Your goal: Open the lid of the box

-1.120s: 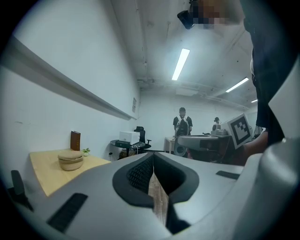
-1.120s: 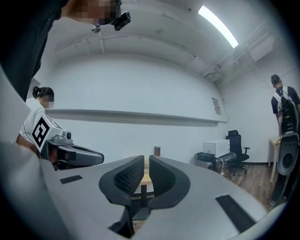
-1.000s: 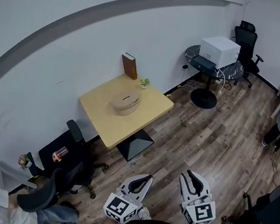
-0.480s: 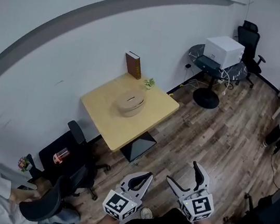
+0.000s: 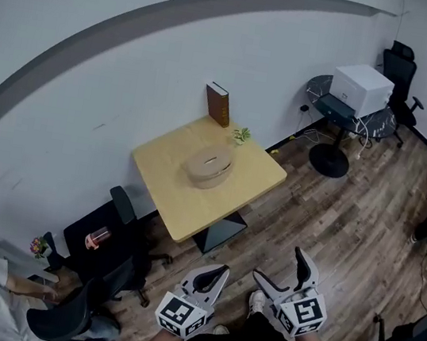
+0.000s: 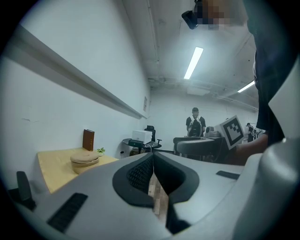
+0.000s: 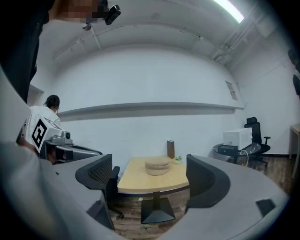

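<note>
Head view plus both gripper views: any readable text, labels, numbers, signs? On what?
No legible text in any view.
Wall plaque: too small to read.
Book: no readable print.
White unit: no label legible.
Round box: no print visible.
Left hand-held gripper: square marker pattern, no letters.
Right hand-held gripper, jaws opening, nothing between them: square marker pattern, no letters.

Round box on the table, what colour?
Light tan box, clearest in the head view.
</note>
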Action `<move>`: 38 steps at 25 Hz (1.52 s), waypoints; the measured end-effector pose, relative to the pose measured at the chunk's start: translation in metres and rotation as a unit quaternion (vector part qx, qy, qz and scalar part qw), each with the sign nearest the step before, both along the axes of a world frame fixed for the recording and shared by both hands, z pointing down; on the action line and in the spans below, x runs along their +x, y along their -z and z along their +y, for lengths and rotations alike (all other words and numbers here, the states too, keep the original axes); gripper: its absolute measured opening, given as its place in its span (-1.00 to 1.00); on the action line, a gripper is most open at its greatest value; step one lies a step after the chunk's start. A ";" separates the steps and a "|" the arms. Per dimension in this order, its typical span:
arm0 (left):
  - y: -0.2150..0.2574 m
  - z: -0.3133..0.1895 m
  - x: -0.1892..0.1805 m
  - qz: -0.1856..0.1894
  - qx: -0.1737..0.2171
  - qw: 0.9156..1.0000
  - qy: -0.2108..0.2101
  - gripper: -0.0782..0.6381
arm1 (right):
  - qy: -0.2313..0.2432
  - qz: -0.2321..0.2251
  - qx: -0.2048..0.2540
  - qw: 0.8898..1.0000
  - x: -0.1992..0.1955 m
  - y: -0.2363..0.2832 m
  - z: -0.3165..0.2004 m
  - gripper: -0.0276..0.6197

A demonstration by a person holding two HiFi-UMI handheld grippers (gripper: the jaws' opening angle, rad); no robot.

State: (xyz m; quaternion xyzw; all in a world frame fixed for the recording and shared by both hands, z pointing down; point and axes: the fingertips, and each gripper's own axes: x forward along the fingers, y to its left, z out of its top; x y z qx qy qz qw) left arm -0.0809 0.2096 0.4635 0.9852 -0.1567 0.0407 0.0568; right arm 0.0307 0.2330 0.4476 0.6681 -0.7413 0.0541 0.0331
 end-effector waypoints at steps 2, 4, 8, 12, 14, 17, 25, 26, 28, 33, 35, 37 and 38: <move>0.000 -0.011 0.010 0.000 0.000 1.000 0.007 -0.73 | 0.009 -0.002 -0.003 1.000 0.009 -0.002 -0.013 0.62; 0.001 -0.026 0.020 -0.002 0.002 1.000 0.013 -0.73 | 0.020 -0.001 -0.006 1.000 0.018 -0.003 -0.029 0.62; 0.005 -0.062 0.037 -0.004 0.008 0.999 0.032 -0.73 | 0.042 0.002 -0.006 0.999 0.037 -0.001 -0.069 0.62; 0.009 -0.092 0.055 -0.001 0.011 0.998 0.063 -0.73 | 0.060 -0.003 -0.008 0.998 0.058 0.003 -0.099 0.61; 0.010 -0.103 0.064 0.000 0.010 0.997 0.075 -0.73 | 0.067 -0.011 -0.007 0.998 0.069 0.004 -0.110 0.59; 0.008 -0.118 0.082 -0.001 0.004 0.996 0.087 -0.73 | 0.082 -0.012 -0.008 0.997 0.084 0.004 -0.127 0.57; 0.001 -0.148 0.111 -0.013 -0.002 0.993 0.121 -0.73 | 0.113 -0.023 -0.026 0.993 0.116 -0.010 -0.157 0.57; 0.000 -0.152 0.112 -0.014 -0.002 0.992 0.126 -0.73 | 0.117 -0.023 -0.028 0.993 0.118 -0.012 -0.161 0.56; -0.003 -0.158 0.113 -0.015 -0.003 0.991 0.136 -0.73 | 0.126 -0.026 -0.037 0.991 0.120 -0.018 -0.168 0.56; -0.015 -0.175 0.103 -0.016 -0.009 0.986 0.167 -0.73 | 0.153 -0.026 -0.045 0.987 0.107 -0.036 -0.190 0.56; -0.017 -0.184 0.097 -0.009 -0.010 0.983 0.181 -0.73 | 0.159 -0.024 -0.061 0.985 0.102 -0.040 -0.201 0.56; -0.020 -0.194 0.093 -0.007 -0.010 0.982 0.186 -0.73 | 0.168 -0.016 -0.061 0.984 0.098 -0.039 -0.214 0.56; -0.021 -0.201 0.092 -0.007 -0.010 0.982 0.187 -0.73 | 0.172 -0.016 -0.051 0.984 0.096 -0.038 -0.222 0.56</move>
